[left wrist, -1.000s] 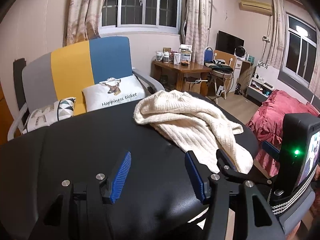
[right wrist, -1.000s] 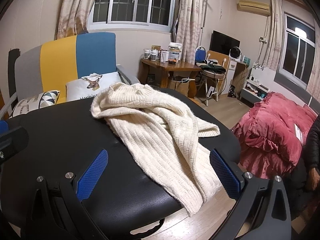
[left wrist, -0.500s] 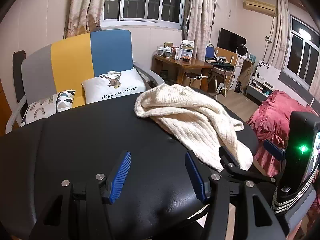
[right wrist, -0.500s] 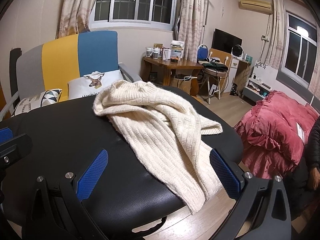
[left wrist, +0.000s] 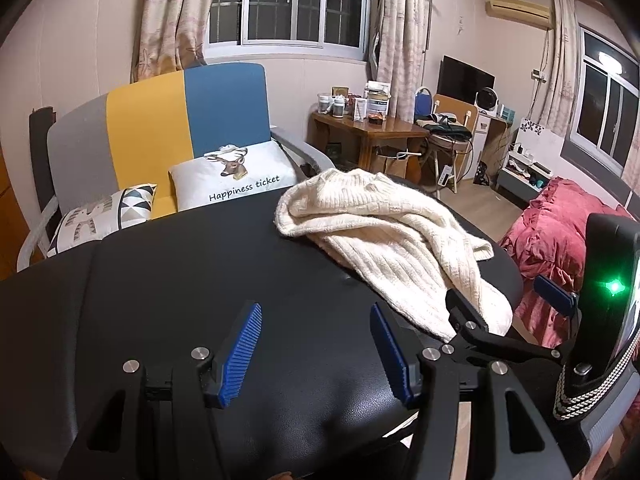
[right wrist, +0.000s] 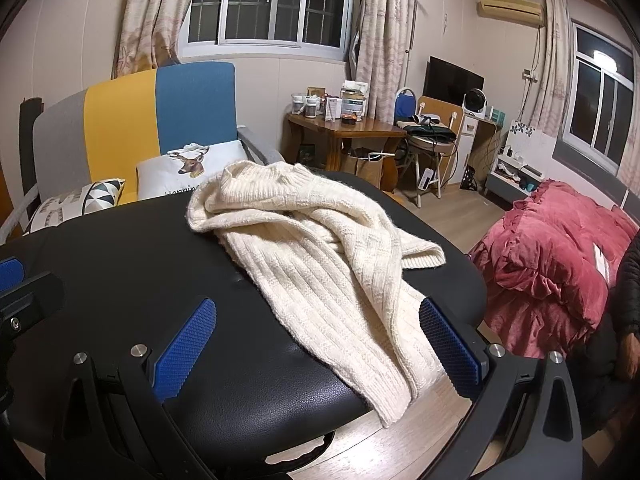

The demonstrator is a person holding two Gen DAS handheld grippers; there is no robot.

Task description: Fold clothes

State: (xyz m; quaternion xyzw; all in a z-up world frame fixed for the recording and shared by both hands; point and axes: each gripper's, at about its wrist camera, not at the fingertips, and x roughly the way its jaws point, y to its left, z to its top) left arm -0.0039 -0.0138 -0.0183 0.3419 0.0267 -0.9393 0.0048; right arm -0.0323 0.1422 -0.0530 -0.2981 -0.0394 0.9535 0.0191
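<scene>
I see a big black table (right wrist: 120,280). A cream sweater (right wrist: 320,264) lies bunched on its right half, running long from far-left to near-right, one end hanging off the edge. My right gripper (right wrist: 316,344), spread wide, is nearer it. My left gripper (left wrist: 316,352) is half spread, empty.

Pale pink walls, wooden floor (right wrist: 452,216). Barred window (left wrist: 286,2) at the back, flanked by patterned curtains (left wrist: 172,16); second window (right wrist: 600,94) on the right, dark outside. Air conditioner (left wrist: 518,8) high on the wall. Grey, yellow and blue sofa (left wrist: 160,120) with a deer cushion (left wrist: 236,176) reading "Happiness ticket". Cluttered wooden side table (right wrist: 344,128), chair (right wrist: 432,132), dark television (right wrist: 452,80), small fan (right wrist: 475,101). Red ruffled bedding (right wrist: 552,248) at right.
</scene>
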